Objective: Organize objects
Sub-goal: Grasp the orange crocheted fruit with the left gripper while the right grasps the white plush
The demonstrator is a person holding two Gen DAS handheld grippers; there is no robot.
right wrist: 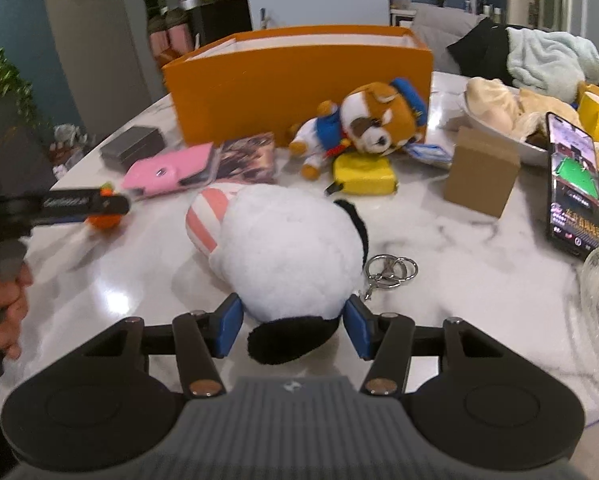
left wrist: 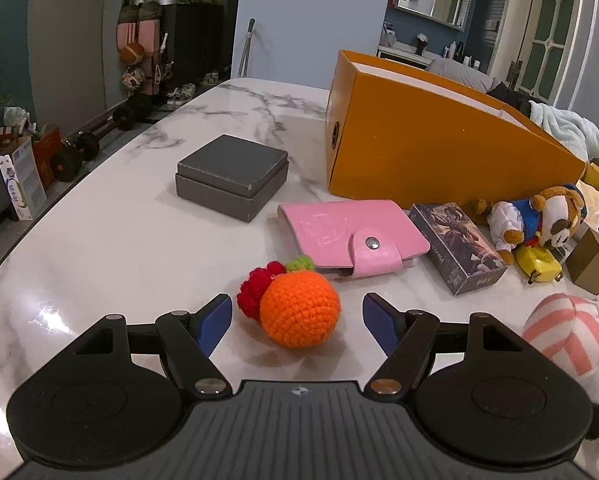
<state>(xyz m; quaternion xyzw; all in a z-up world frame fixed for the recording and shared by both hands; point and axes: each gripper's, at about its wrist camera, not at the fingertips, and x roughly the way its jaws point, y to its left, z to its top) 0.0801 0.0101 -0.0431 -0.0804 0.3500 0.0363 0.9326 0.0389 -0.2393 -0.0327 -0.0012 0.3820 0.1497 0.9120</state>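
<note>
An orange crochet fruit with a red and green tuft lies on the marble table. My left gripper stands open around it, blue pads apart from both sides. A round white plush with black ears and a pink striped patch lies nearer the right. My right gripper is shut on its near end, both pads pressed into the fur. The same plush shows at the right edge of the left wrist view. A large orange box stands open behind.
A grey lidded box, pink wallet, card box, plush dog, yellow item, cardboard cube, keyring and lit phone lie around. A person's hand holds the left gripper.
</note>
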